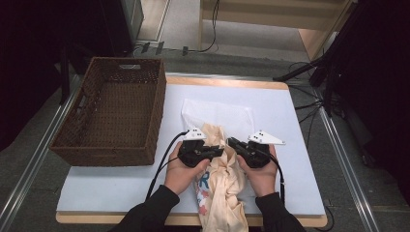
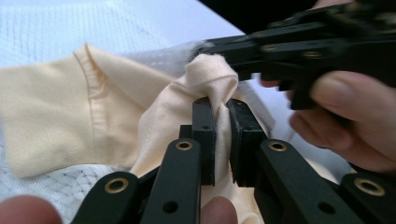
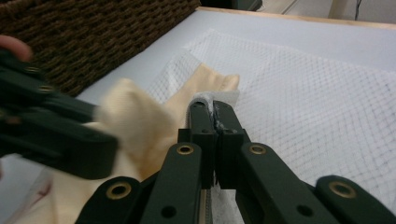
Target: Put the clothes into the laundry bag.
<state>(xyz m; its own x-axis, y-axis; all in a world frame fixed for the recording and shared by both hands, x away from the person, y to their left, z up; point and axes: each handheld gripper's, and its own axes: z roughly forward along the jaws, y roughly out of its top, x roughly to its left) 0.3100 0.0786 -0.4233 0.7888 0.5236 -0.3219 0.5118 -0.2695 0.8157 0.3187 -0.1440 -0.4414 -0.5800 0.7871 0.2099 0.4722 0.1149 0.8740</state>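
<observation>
High view: a person is working both grippers over a white mesh laundry bag (image 1: 220, 113) lying on the table (image 1: 290, 159), just right of the wicker basket (image 1: 116, 111).
Landmark: all places are being given relative to the mesh bag.
Garment: a cream garment (image 1: 220, 186) is lying partly at the near mouth of the bag, with most of it trailing toward the person and over the table's near edge.
Left gripper (image 2: 222, 105): its jaws are clamping a bunched fold of the cream cloth, at the bag's near edge.
Right gripper (image 3: 212, 109): its jaws are pinched together on the white mesh edge of the bag, beside the garment's tip.
Work in hand: judging by both grips, the garment is being fed into the bag while the mesh mouth is being held.
Done: the garment's leading end is lying at or just inside the mouth; how deep cannot be told.
Left: most of the cloth is lying outside the bag and needs pushing in.
Basket: it is standing empty, left of the bag.
</observation>
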